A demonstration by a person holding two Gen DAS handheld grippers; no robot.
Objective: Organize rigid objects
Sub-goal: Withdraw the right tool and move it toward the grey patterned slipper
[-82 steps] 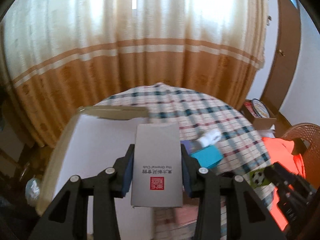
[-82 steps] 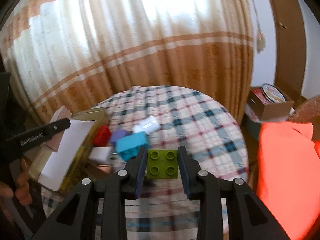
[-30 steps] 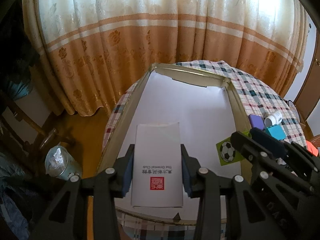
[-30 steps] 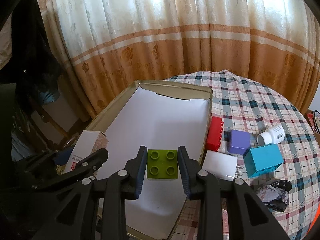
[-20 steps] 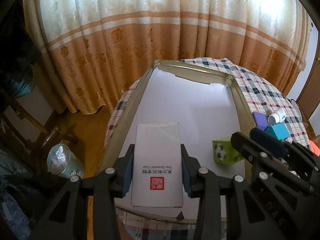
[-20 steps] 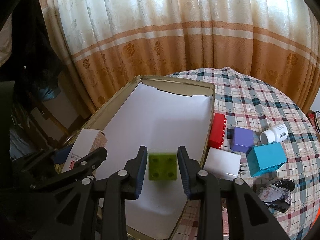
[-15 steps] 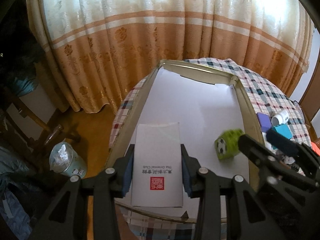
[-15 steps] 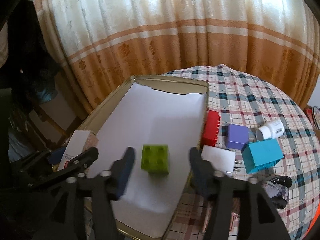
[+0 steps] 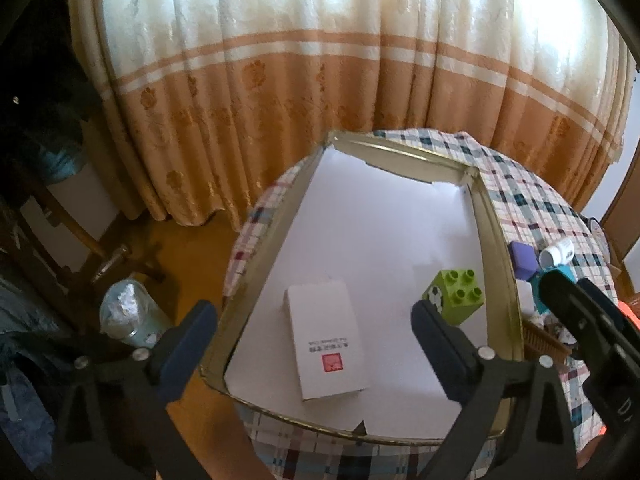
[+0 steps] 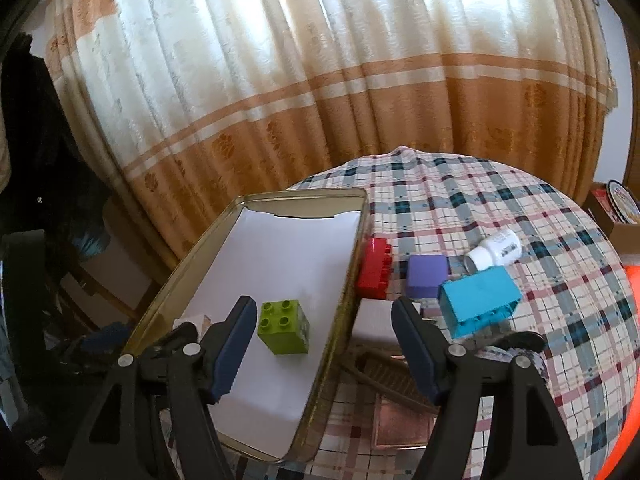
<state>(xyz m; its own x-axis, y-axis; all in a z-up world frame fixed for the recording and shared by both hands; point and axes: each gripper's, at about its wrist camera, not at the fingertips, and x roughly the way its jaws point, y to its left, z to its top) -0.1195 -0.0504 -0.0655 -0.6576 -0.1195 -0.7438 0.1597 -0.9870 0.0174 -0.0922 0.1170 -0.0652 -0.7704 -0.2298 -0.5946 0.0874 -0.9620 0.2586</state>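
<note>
White paper lines the floor of the gold metal tray (image 9: 498, 240) in the left wrist view, and on that paper the white carton (image 9: 326, 340) lies flat, its red seal toward the camera. The left gripper (image 9: 314, 334) hangs above it with its jaws spread wide, holding nothing; the carton sits between the two fingers without touching either. To the right on the same paper stands the green block (image 9: 456, 296), studs up, a football picture on its side, just inside the tray's right wall. Beyond that wall, on the checked tablecloth (image 9: 532, 204), sit a purple cube (image 9: 522, 258) and a white bottle (image 9: 558, 250) on its side. The right gripper's black frame enters at the lower right.

From the right wrist view, the right gripper (image 10: 324, 330) is likewise wide apart and empty, with the green block (image 10: 284, 326) resting on the tray paper just beside its left finger. The tray (image 10: 348, 276) runs along the table's left side. Right of it, on the cloth, lie a red block (image 10: 374, 268) against the tray wall, the purple cube (image 10: 426, 276), a blue block (image 10: 478, 300), the white bottle (image 10: 496, 252) and a white box (image 10: 374, 320).
</note>
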